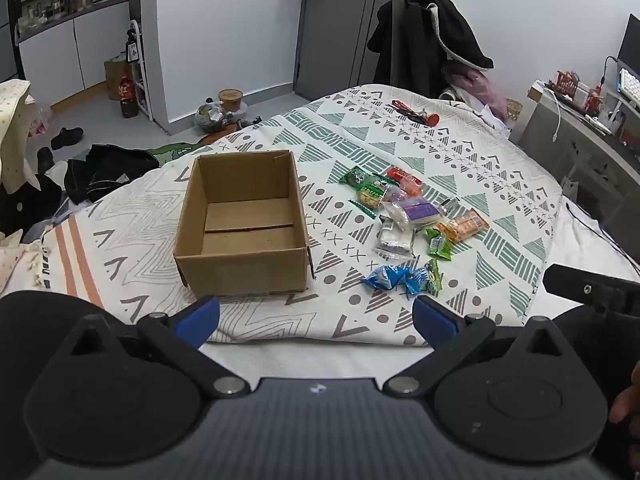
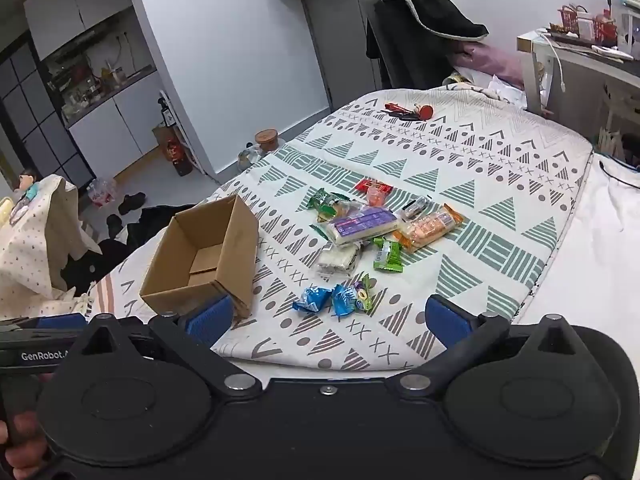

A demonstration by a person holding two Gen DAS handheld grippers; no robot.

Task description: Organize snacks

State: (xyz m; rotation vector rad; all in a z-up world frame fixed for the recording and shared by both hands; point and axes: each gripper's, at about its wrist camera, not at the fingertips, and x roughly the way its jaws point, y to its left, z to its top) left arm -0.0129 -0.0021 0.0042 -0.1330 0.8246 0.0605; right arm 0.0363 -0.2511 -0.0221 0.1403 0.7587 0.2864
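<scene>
A: Lying loose ahead of the right gripper (image 2: 326, 324), the snacks make a small heap on the patterned bed cover (image 2: 500, 216): two crinkled blue foil wrappers (image 2: 324, 300) nearest its fingertips, a bright green packet (image 2: 388, 257) beyond them, then a long clear pack with a purple label (image 2: 362, 226) and an orange-printed clear biscuit pack (image 2: 430, 226) farther out.

B: And the box?

A: The open brown cardboard box (image 1: 244, 220) sits just ahead of the left gripper (image 1: 316, 316), slightly to its left, with nothing inside but its bottom flaps. From the right gripper it stands ahead and to the left, its near corner just past the left blue pad.

B: Are the grippers holding anything?

A: No. Both have their blue pads spread wide apart with only bed cover between them.

B: What else is around?

A: A red wrapper (image 2: 372, 186) and a dark green packet (image 2: 322, 200) lie at the far edge of the heap. Well beyond, near the far end of the bed, there is a bunch of keys with a red tag (image 2: 408, 112). A dark coat draped over a chair (image 2: 416, 16) stands past the bed, and dark clothes (image 1: 104, 168) lie on the floor far left of the box.

B: Anything between the heap and the box?

A: Only bare cover.
</scene>
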